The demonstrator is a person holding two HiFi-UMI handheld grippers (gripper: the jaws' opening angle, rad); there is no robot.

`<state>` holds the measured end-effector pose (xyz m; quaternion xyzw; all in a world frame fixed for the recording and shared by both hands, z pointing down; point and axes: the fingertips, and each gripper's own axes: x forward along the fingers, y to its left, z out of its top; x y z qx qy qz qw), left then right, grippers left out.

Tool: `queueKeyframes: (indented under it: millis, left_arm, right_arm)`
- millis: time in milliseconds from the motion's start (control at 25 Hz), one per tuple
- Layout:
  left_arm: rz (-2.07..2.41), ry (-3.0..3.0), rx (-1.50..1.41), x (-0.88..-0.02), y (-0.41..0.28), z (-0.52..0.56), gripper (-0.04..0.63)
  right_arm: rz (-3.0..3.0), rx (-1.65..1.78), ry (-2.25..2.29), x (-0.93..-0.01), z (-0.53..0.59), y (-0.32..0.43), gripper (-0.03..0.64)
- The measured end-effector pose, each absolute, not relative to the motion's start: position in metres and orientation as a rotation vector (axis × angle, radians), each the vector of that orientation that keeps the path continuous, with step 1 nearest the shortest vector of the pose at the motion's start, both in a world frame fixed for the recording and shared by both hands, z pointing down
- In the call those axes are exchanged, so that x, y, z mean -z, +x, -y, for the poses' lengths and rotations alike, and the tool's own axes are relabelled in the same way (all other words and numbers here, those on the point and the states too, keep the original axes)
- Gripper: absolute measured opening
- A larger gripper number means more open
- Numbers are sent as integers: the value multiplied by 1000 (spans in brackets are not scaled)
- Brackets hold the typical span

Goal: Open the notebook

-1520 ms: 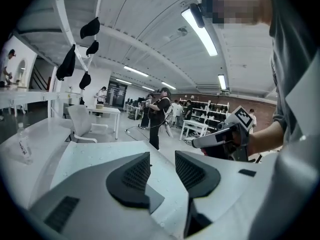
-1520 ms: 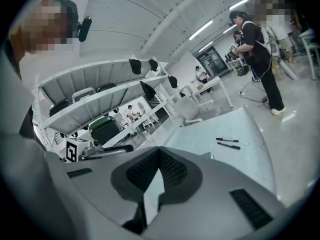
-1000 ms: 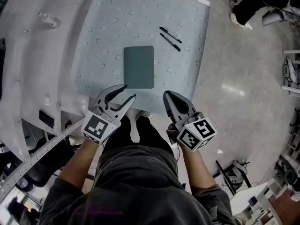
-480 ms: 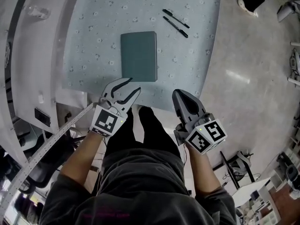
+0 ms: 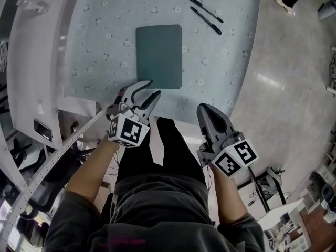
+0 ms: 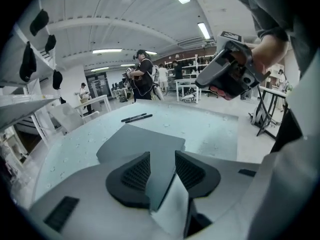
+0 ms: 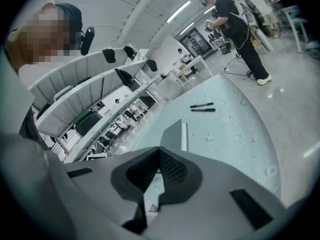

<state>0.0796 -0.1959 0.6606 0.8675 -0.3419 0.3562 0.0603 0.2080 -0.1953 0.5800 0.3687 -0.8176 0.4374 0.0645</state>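
Note:
A closed teal notebook (image 5: 159, 55) lies flat on the pale blue flowered tablecloth (image 5: 105, 46). My left gripper (image 5: 152, 88) is open, its tips just short of the notebook's near edge, a little left of its middle. In the left gripper view the notebook (image 6: 141, 140) shows through the gap of the left gripper (image 6: 162, 168), with nothing held. My right gripper (image 5: 202, 109) is shut and empty, hovering over the table's near edge to the right of the notebook. In the right gripper view the notebook (image 7: 176, 133) lies beyond the right gripper (image 7: 160, 153), seen edge-on.
Two black pens (image 5: 206, 15) lie beyond the notebook at the far right; they show again as pens (image 6: 136, 117) and pens (image 7: 202, 107). A white curved desk (image 5: 37, 72) borders the table's left side. Bare floor (image 5: 283, 88) lies to the right. A person (image 6: 144, 79) stands far off.
My left gripper has moved forward from below the table's edge to the notebook's near edge. The right gripper has kept its place by the table's edge. The notebook stays closed.

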Motion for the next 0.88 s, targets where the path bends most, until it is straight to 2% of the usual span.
queueKeyframes:
  millis: [880]
  left_arm:
    - [937,2865,-1447,-713,91,188,156]
  right_arm:
    - [2396,-1333,1128,-618,185,202,3]
